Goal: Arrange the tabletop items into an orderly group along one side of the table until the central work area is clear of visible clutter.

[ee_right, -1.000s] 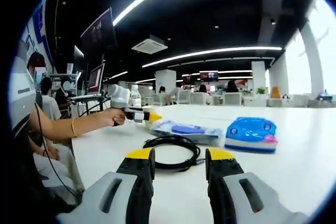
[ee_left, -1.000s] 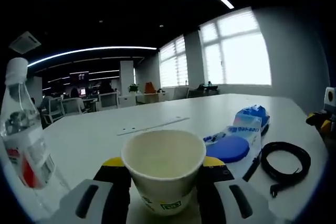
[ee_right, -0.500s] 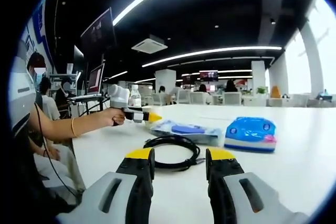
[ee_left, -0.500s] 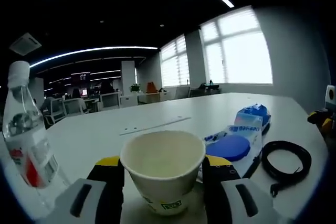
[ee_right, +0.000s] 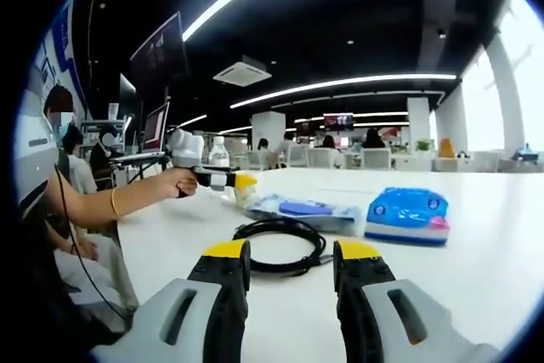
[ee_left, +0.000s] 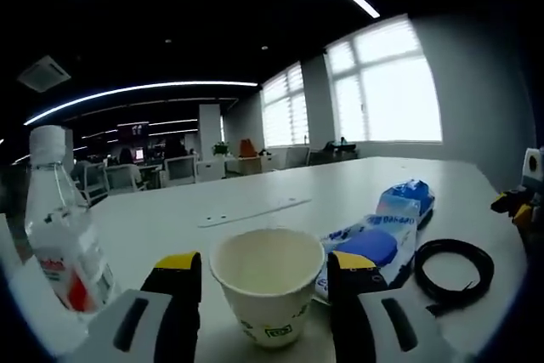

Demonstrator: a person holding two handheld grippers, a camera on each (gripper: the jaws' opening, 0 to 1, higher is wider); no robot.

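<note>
A white paper cup (ee_left: 268,282) stands on the white table (ee_left: 255,193) just ahead of my left gripper (ee_left: 266,261), between its yellow-tipped fingers (ee_left: 178,263), with a narrow gap on each side. The left gripper is open. A clear water bottle (ee_left: 64,244) stands left of the cup. To the right lie a wipes packet (ee_left: 374,240), a blue pouch (ee_left: 406,197) and a coiled black cable (ee_left: 448,265). My right gripper (ee_right: 291,251) is open just short of the cable (ee_right: 279,244), with the packet (ee_right: 302,210) and the pouch (ee_right: 408,214) beyond. A hand holds the left gripper (ee_right: 212,180) at the left.
A person's arm (ee_right: 110,206) reaches in from the left over the table edge. The right gripper's tip (ee_left: 520,203) shows at the far right. Desks, chairs and seated people fill the room behind. A flat strip (ee_left: 251,208) lies on the far table surface.
The left gripper has drawn back from the cup, which looks smaller and stands free between the tips. In the right gripper view the hand and left gripper shifted slightly left. The right gripper stayed still.
</note>
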